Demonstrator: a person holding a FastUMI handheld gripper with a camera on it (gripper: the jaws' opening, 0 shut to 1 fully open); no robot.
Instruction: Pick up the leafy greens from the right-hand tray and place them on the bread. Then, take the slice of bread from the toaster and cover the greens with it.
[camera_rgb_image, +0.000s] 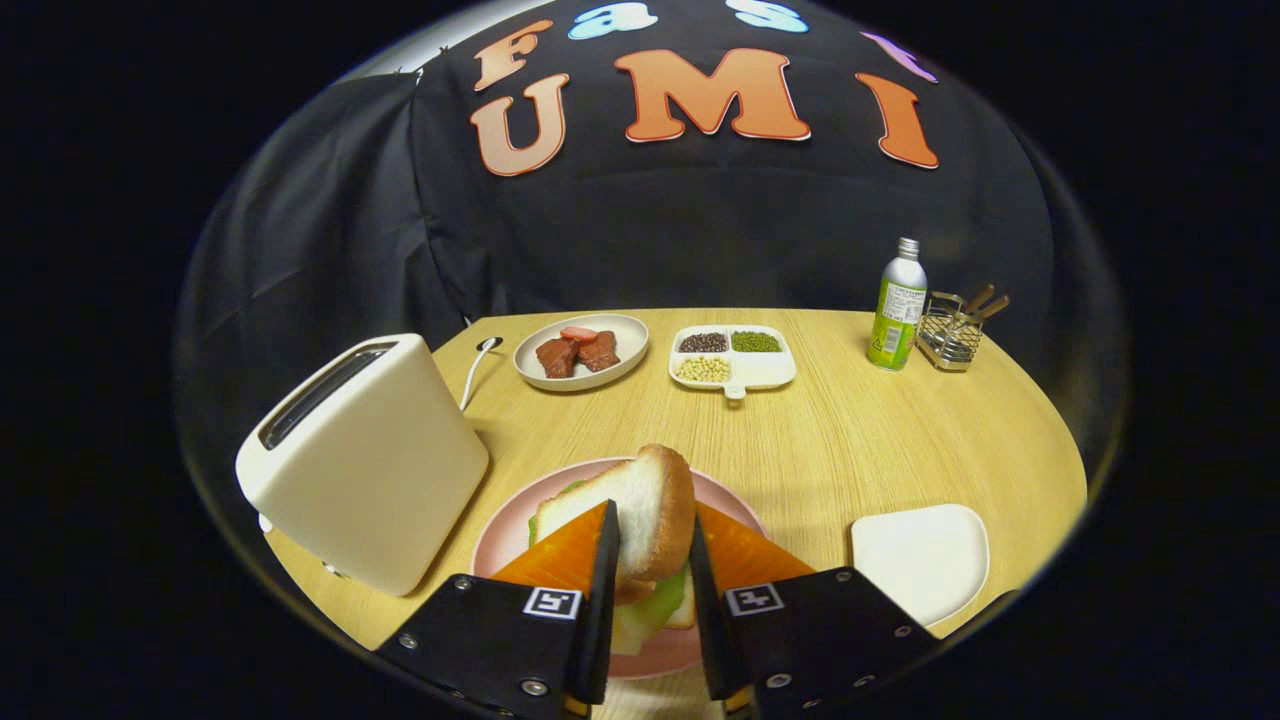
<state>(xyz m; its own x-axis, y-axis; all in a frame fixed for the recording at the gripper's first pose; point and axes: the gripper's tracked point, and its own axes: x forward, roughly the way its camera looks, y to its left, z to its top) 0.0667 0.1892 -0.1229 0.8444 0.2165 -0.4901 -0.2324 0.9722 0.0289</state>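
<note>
A round wooden counter (850, 440) is seen carrying the makings of a sandwich. At its near left a cream toaster (365, 465) is stood, its slot turned up and apparently vacant. Just beside it lies a pink plate (720, 495), on which the leafy greens (655, 600) are already spread over the lower bread. The white tray (920, 560) at near right, judged to be their source, is left bare.

The slice of bread (640, 505) is pinched on edge between the orange fingers (565, 550) of the gripper (652, 555), tilted above the greens, seemingly so it can be laid flat as a cover.

Farther back, a plate of red pieces (580, 352), a divided dish of beans (732, 357), a green-labelled bottle (898, 305) and a wire caddy (950, 335) are set well apart. The bottle's label cannot be read.
</note>
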